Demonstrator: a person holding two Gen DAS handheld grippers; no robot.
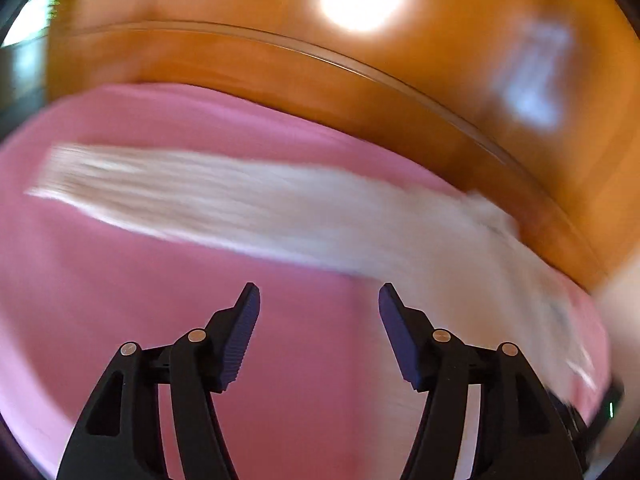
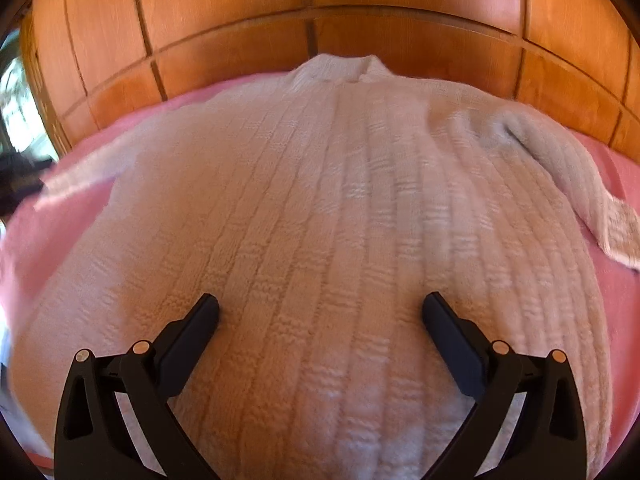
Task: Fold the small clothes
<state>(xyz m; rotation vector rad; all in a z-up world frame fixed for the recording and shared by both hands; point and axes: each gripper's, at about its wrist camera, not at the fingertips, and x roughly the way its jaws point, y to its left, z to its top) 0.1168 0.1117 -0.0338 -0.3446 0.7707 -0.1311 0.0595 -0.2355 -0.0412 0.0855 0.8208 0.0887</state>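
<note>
The white sweater (image 2: 320, 208) is spread flat on the pink cover (image 1: 200, 360), both the left gripper (image 1: 319, 300) and right gripper (image 2: 320, 312) are held wide and empty, so probably a sleeve must be grasped next for the first fold.

sweater (image 2: 320, 220) on blanket (image 2: 72, 216) | wooden panels (image 2: 224, 12) behind | sleeve (image 2: 560, 168) right, across body

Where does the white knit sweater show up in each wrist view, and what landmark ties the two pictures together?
Left wrist: white knit sweater is a blurred pale band crossing the middle, ahead of the open left gripper.
Right wrist: white knit sweater fills most of the frame, spread flat under the open right gripper.
Shared landmark: the pink cover beneath it, backed by orange wood panelling.
</note>
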